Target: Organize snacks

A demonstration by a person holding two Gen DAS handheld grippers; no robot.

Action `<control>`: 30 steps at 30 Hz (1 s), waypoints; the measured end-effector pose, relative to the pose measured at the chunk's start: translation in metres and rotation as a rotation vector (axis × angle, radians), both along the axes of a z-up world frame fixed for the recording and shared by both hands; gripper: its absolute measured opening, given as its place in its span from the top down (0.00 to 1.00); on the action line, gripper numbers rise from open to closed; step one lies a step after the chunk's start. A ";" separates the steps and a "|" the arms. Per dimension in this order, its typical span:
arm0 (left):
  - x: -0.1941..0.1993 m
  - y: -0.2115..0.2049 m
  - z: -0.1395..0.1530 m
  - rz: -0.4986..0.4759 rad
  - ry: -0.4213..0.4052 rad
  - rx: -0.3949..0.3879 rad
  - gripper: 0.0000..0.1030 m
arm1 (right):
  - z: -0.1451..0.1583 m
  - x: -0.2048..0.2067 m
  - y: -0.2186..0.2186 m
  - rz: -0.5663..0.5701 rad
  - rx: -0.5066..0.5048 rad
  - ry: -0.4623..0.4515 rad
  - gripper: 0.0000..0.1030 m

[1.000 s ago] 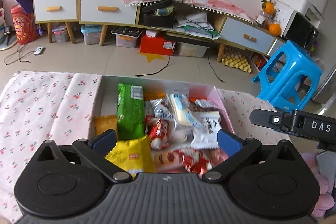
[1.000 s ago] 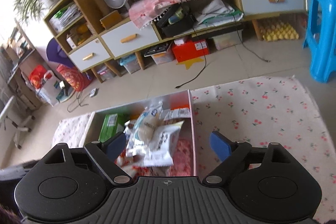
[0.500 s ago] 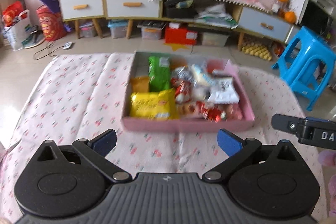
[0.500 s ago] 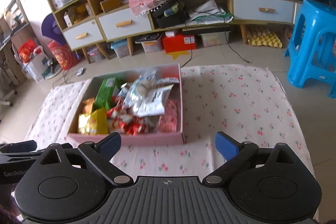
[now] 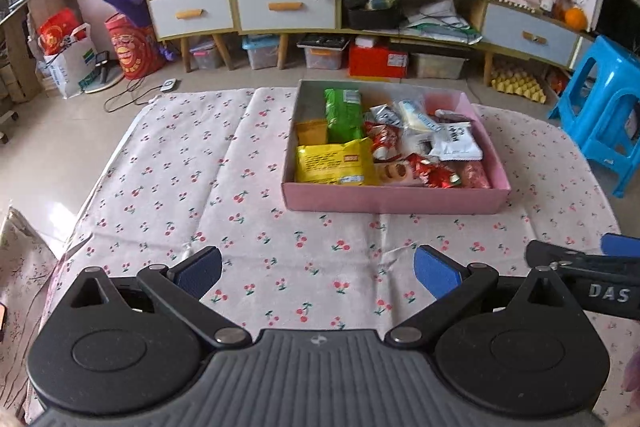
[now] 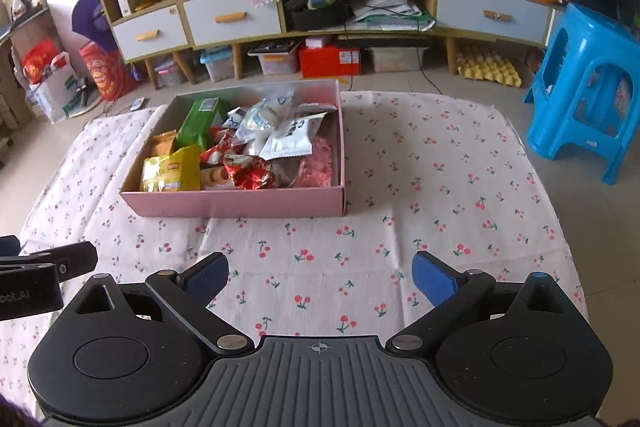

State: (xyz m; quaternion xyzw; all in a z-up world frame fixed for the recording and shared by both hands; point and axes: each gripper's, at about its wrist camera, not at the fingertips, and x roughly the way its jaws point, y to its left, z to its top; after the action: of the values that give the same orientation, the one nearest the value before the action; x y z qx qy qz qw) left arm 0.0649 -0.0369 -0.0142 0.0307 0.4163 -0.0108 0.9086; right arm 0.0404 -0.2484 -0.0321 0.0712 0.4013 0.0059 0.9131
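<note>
We counted one pink box of snacks, upper centre of frame, well beyond our left gripper and right gripper, both gaping with nothing between them.

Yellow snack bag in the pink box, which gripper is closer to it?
Left. The left gripper faces the yellow snack bag almost straight ahead; from the right gripper it lies well off to the left. Both hang short of the pink box.

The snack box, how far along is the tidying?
Looks nearly finished: every snack in view lies inside the pink box, none on the cherry-print cloth. Nothing in hand: left gripper and right gripper have empty, open jaws. Nothing visible remains.
</note>
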 end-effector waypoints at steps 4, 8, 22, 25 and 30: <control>-0.004 0.001 -0.008 0.006 0.031 0.001 0.00 | -0.002 0.000 0.005 0.009 -0.007 0.002 0.03; -0.005 -0.003 -0.015 0.002 0.056 0.006 0.00 | -0.006 0.001 0.010 0.020 -0.050 0.006 0.03; -0.009 -0.007 -0.020 -0.009 0.091 -0.018 0.00 | -0.008 0.003 0.004 0.001 -0.025 0.013 0.03; -0.010 -0.007 -0.020 -0.010 0.095 -0.022 0.00 | -0.008 0.002 0.003 -0.001 -0.027 0.009 0.03; -0.009 -0.008 -0.020 -0.007 0.101 -0.027 0.00 | -0.008 0.002 0.003 -0.001 -0.028 0.009 0.03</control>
State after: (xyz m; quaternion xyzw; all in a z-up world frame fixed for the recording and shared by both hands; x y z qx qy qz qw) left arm 0.0556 -0.0446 -0.0340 0.0194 0.4613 -0.0210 0.8868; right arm 0.0427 -0.2451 -0.0397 0.0589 0.4054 -0.0006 0.9122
